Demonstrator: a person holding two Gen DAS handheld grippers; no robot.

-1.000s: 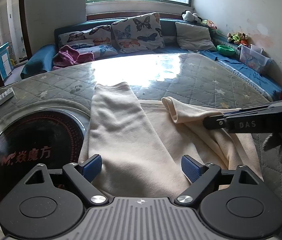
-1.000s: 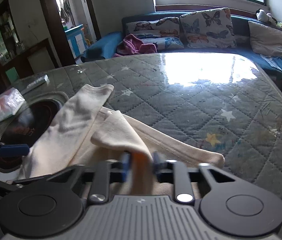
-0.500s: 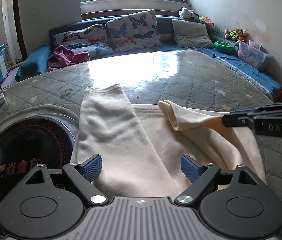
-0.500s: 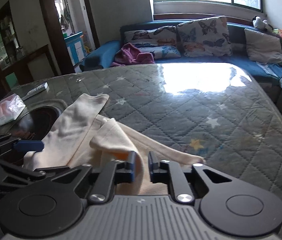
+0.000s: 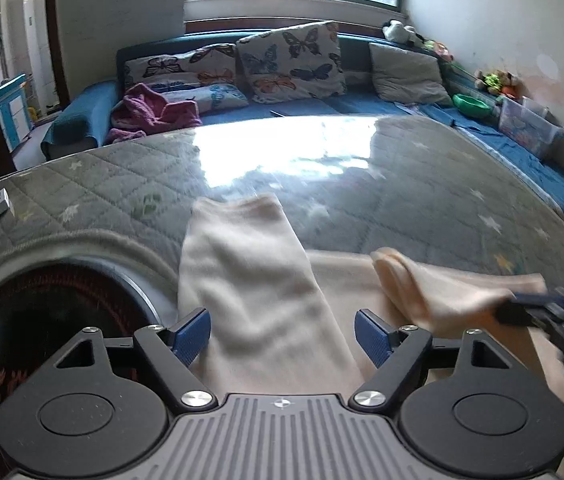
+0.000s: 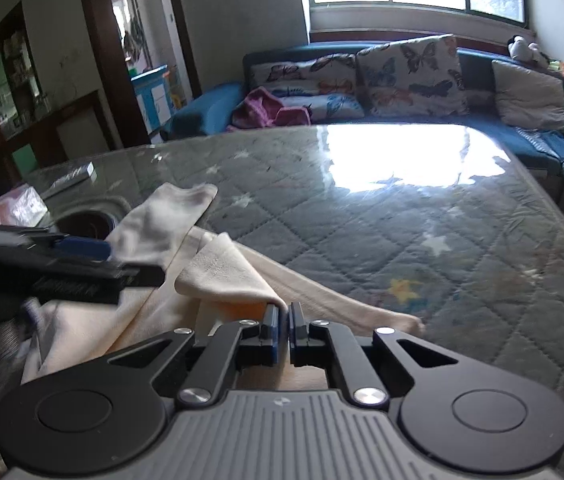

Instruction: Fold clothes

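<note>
- One cream shirt lies on the gray quilted table. One sleeve runs between the wide blue fingers of the left gripper, which are closing and not touching it.
- The right gripper is clamped tight on a fold of the other sleeve, lifting it a little.
- Behind the table is a blue sofa with three butterfly pillows, one gray pillow and a purple cloth.

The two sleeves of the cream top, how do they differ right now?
The left sleeve lies flat and straight, pointing toward the sofa; the right sleeve is folded inward. The left sleeve sits free between the left gripper's closing jaws, while the right gripper pinches the right sleeve. Both are cream.
</note>
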